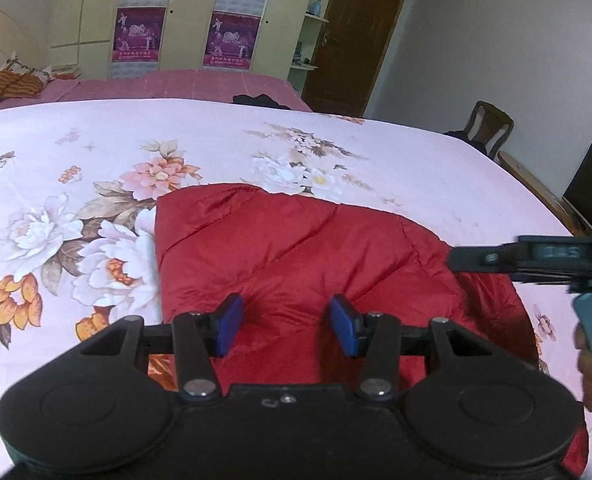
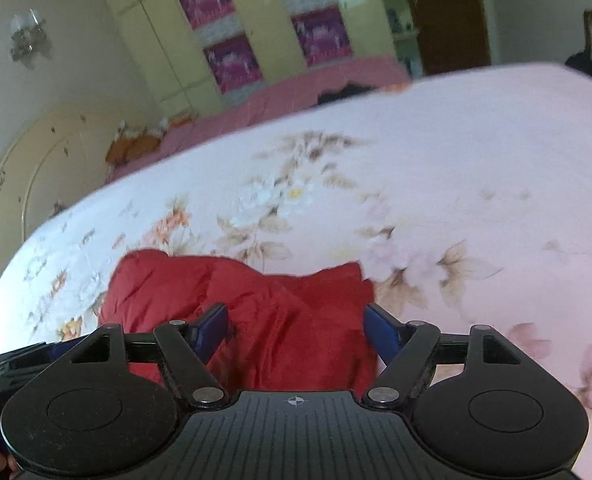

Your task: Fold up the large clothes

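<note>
Left wrist view: red padded garment (image 1: pixel 296 256) lies bunched on the floral bedspread (image 1: pixel 96 152), seemingly part-folded, not yet a neat stack.
Left gripper (image 1: pixel 287 326) and right gripper (image 2: pixel 296 330) both hover over it, jaws apart, nothing held; the garment's near edge hides behind the grippers, and the right view is blurred.
</note>
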### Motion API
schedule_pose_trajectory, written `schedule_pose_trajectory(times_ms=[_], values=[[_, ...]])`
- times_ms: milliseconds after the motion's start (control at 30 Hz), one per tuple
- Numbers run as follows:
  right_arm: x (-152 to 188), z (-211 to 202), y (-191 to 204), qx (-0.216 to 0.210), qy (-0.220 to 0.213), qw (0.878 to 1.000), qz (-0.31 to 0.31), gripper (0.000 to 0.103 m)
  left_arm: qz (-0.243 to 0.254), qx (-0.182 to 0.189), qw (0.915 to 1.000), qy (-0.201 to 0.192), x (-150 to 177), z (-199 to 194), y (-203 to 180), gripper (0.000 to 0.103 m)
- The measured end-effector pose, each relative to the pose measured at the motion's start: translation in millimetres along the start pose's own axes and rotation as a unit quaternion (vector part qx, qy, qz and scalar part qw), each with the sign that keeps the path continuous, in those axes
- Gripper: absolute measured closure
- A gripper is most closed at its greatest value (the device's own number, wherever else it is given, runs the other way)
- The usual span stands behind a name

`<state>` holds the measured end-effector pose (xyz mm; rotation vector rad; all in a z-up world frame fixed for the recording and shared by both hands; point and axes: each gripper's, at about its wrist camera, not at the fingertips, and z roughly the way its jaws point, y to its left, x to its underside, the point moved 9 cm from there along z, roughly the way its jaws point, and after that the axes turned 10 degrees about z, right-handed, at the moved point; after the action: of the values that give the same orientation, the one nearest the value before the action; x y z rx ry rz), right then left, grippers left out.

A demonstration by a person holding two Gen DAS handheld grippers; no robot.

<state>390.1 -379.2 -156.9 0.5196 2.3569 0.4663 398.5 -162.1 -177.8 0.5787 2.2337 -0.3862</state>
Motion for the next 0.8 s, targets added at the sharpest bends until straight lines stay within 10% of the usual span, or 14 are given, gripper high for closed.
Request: schedule_pose_trajectory(times_ms=[67,233,800], values=[[5.9,11.3,-5.7,0.007,0.017,1.0,0.006,0.082,0.005,0.001,1.0,0.003,1.7,3.9,-1.6,0.056],[23.7,28.2,-23.4,0.078,0.005,0.996,-0.046,0.082,0.022,-0.005,0.9996,0.015,10.3,14.8,-4.6,0.054],[43.7,34.8,-22.4,0.117,-0.047,0.985,-0.121,0.082,0.028,-0.019,0.999,0.03,16.0,22.6,-7.7,0.053]])
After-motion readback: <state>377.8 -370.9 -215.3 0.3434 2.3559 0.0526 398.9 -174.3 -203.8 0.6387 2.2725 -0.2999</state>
